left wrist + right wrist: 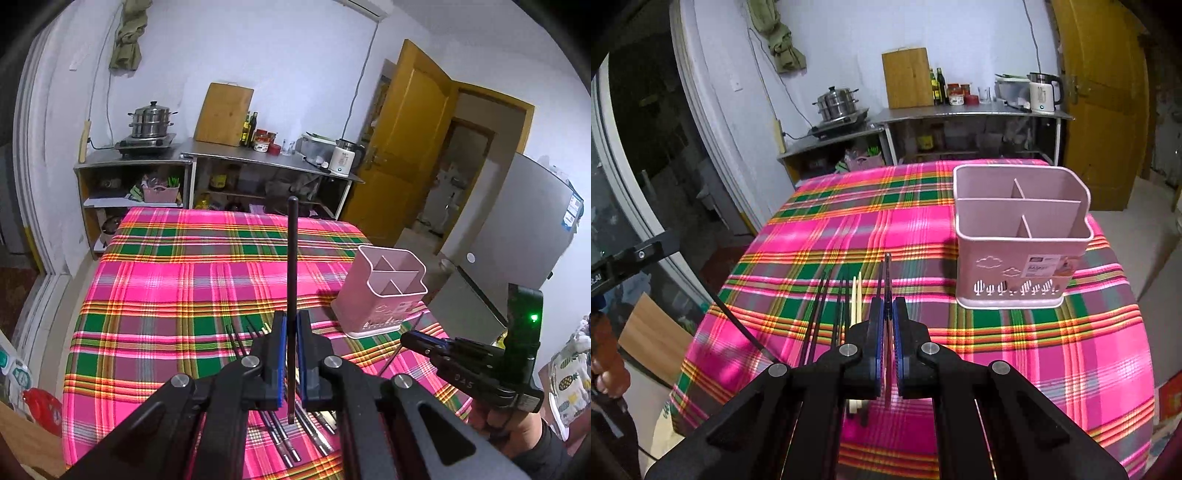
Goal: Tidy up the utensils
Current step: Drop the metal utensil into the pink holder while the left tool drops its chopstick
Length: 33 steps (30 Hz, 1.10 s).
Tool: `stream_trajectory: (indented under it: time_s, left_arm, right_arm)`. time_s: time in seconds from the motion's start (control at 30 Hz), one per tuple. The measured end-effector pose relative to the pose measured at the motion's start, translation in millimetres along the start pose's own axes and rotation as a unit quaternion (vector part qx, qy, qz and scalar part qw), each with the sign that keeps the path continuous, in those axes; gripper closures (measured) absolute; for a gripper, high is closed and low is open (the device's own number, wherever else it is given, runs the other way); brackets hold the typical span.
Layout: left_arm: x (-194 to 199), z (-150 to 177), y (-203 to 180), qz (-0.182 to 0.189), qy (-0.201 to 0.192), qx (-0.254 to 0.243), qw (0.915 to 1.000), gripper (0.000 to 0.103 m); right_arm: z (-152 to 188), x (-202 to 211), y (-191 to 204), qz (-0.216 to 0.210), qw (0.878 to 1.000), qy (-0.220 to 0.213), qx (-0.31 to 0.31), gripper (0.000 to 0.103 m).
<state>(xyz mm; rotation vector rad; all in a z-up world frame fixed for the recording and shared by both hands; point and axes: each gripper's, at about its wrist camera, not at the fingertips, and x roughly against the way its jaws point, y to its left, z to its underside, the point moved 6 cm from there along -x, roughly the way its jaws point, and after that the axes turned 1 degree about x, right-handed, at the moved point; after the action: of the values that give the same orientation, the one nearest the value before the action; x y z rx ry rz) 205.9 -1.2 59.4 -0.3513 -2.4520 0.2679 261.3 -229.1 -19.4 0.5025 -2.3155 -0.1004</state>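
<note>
On the table with the pink plaid cloth [1015,350], the pink plastic four-compartment utensil holder [1021,236] stands empty at far right, while each hand-held gripper, left [291,325] and right [887,306], is clamped on a thin black chopstick [292,266] above loose chopsticks [831,306].

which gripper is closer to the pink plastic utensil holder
Right. The right gripper hovers just beside the pink plastic utensil holder, near its base, gripping a chopstick. The left gripper sits farther off, clamping a black chopstick.
</note>
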Motion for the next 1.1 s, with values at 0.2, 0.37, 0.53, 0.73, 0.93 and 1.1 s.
stream_trajectory:
  time_s: [0.2,0.37,0.53,0.73,0.93,1.1]
  left_arm:
    - [-10,-8,-11,0.010,0.008,-0.005,0.9999,0.098]
    - [-26,-18,-29,0.024,0.018,-0.016,0.9994,0.098]
    - [-49,-31,-54,0.043,0.031,-0.027,0.9982,0.098]
    - [-78,-54,-85,0.072,0.038,-0.033,0.9961,0.098]
    - [-100,-91,-110,0.097,0.025,-0.028,0.9945,0.098]
    - [-118,-117,-125,0.107,0.008,-0.021,0.9940,0.098]
  right_arm:
    - [-6,9,-8,-0.001,1.000,-0.014,-0.007,0.098]
    - [-14,18,-17,-0.001,1.000,-0.027,-0.013,0.098]
    - [-26,30,-32,0.002,0.999,-0.042,-0.022,0.098]
    - [-52,48,-55,0.014,0.997,-0.069,-0.039,0.098]
    - [-89,72,-77,0.027,0.992,-0.114,-0.053,0.098]
    - [-120,79,-94,0.037,0.987,-0.144,-0.062,0.098]
